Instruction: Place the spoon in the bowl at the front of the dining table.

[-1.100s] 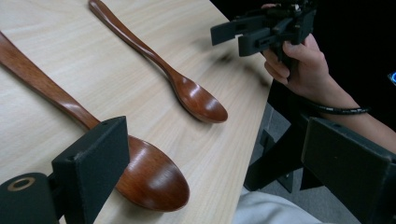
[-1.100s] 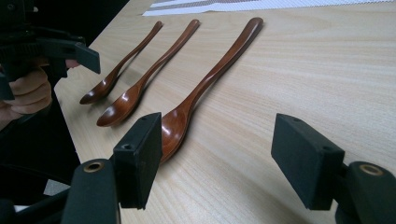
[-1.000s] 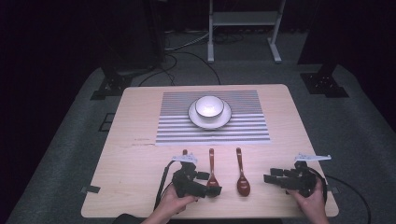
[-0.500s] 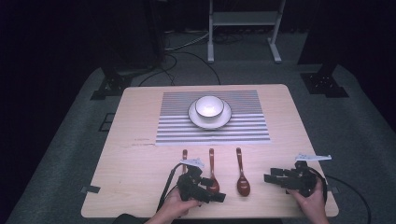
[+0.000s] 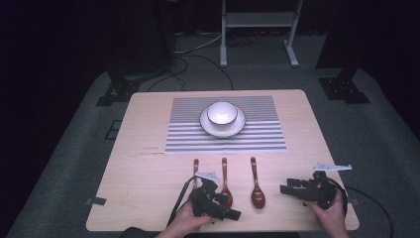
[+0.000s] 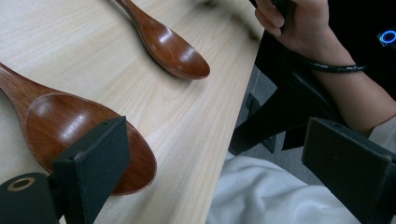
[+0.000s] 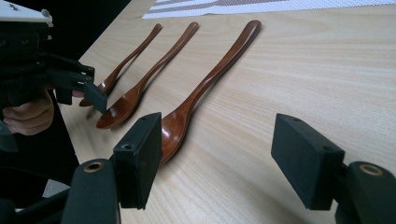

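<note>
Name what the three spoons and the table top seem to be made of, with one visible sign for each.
Spoons: probably wood under a glossy lacquer; reddish brown, with bright highlights in the bowls. Table top: pale wood or a wood-look laminate, matt; fine straight grain lines run along it, but the pictures cannot settle which.

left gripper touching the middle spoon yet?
Cannot tell. In the left gripper view one jaw overlaps the middle spoon; no gap or contact shows. Left gripper is open.

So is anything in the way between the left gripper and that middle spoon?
Nothing visible is. The left gripper, jaws open, sits right at the bowl of the middle spoon, with bare table around. The other two spoons lie apart at either side.
</note>
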The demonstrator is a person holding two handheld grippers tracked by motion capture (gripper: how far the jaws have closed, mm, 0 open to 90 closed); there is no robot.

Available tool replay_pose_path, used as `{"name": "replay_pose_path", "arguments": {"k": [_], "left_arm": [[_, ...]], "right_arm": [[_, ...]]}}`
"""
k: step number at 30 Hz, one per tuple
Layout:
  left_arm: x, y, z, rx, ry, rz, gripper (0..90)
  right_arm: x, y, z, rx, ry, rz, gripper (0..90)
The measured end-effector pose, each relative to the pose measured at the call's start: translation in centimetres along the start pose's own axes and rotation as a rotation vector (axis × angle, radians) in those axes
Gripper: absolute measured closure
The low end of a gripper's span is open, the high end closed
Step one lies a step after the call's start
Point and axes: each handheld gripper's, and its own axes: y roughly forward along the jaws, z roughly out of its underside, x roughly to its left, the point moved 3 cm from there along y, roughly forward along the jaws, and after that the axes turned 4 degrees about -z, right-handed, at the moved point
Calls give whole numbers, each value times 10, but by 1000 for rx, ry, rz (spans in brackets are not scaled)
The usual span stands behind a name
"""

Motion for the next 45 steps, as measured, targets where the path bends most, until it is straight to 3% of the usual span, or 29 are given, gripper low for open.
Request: {"name": "replay_pose_path", "arguments": {"k": [13, 16, 25, 37, 45], "left_arm": [[1, 9, 6, 66, -22, -5, 67], [2, 10, 6, 73, -31, 10, 67], [2, 10, 6, 60, -35, 11, 68], [2, 10, 7, 60, -34, 7, 69], [2, 10, 7, 60, -32, 8, 69]], "right_arm": [[0, -1, 0, -5, 2, 0, 326], [0, -1, 0, -8, 5, -2, 326], [3, -2, -9, 0, 2, -14, 326], [19, 7, -34, 101, -37, -19, 301], [27, 19, -56, 141, -31, -47, 284]]}}
